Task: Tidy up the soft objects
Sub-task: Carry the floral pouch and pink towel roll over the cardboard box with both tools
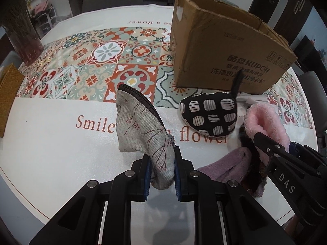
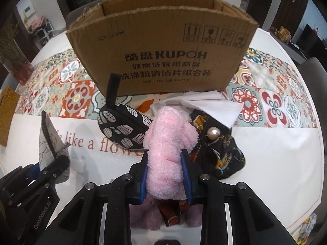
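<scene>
Gripping a flat, coarse-woven grey pouch (image 1: 141, 130) with a dark zipper edge and a printed twig pattern, the left hand-held gripper (image 1: 162, 173) had its blue pads pressed on the pouch's lower corner, the rest standing up above the bench (image 1: 61, 153). The bench wore a smooth white cloth with a band of ornate tile print. Right of the pouch lay a rounded black pad (image 1: 210, 114) patterned with striped white patches, a black loop sticking up from it. Behind it stood an open, rough-edged cardboard box (image 2: 161, 57). Further right, the right hand-held gripper (image 2: 164, 175) was closed on a fluffy pink cloth (image 2: 169, 143), bunched into a roll between its pads. Under it lay a mauve fleece piece (image 1: 226, 167). Just beside the pink cloth lay a crumpled dark printed scarf (image 2: 222, 159) with a pearl bead (image 2: 213, 132), and a white cloth (image 2: 212, 106).
</scene>
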`<act>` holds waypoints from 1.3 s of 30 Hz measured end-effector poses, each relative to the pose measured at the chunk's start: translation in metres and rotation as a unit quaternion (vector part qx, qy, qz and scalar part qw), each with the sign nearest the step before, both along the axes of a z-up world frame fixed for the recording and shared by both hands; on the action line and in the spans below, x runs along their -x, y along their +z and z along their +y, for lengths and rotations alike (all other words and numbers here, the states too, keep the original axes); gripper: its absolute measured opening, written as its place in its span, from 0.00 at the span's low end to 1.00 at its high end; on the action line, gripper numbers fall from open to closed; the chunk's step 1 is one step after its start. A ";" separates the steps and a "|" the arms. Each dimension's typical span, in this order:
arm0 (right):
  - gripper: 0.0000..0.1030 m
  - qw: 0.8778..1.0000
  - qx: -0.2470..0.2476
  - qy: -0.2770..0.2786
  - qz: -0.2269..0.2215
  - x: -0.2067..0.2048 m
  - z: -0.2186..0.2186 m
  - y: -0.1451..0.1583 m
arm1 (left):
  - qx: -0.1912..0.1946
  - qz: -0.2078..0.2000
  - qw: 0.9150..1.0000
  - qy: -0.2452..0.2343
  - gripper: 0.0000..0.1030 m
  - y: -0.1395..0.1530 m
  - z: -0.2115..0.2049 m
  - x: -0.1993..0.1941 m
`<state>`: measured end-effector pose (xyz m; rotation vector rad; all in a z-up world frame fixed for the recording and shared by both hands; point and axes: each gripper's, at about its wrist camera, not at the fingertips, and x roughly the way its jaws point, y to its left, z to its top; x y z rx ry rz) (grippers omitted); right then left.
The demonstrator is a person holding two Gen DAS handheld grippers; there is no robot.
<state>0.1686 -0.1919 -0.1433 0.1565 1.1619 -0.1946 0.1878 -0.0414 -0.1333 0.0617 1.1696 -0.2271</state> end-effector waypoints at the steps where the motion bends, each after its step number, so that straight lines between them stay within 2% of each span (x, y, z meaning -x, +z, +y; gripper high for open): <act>1: 0.27 1.000 -0.001 -0.001 -0.005 0.003 0.001 0.003 | 0.000 -0.005 1.000 -0.001 0.19 0.004 0.000 0.003; 7: 0.26 0.999 -0.017 0.002 -0.036 0.020 0.000 0.027 | 0.001 -0.031 1.000 0.001 0.19 0.026 -0.001 0.018; 14: 0.26 0.997 -0.013 0.004 -0.070 0.036 0.002 0.053 | 0.007 -0.065 0.998 -0.004 0.19 0.053 -0.003 0.030; 21: 0.26 0.994 -0.005 0.000 -0.105 0.041 0.002 0.080 | 0.010 -0.091 0.996 -0.007 0.19 0.076 -0.005 0.030; 39: 0.26 0.986 0.006 -0.004 -0.167 0.039 -0.012 0.128 | 0.031 -0.138 0.990 -0.015 0.19 0.127 -0.025 0.017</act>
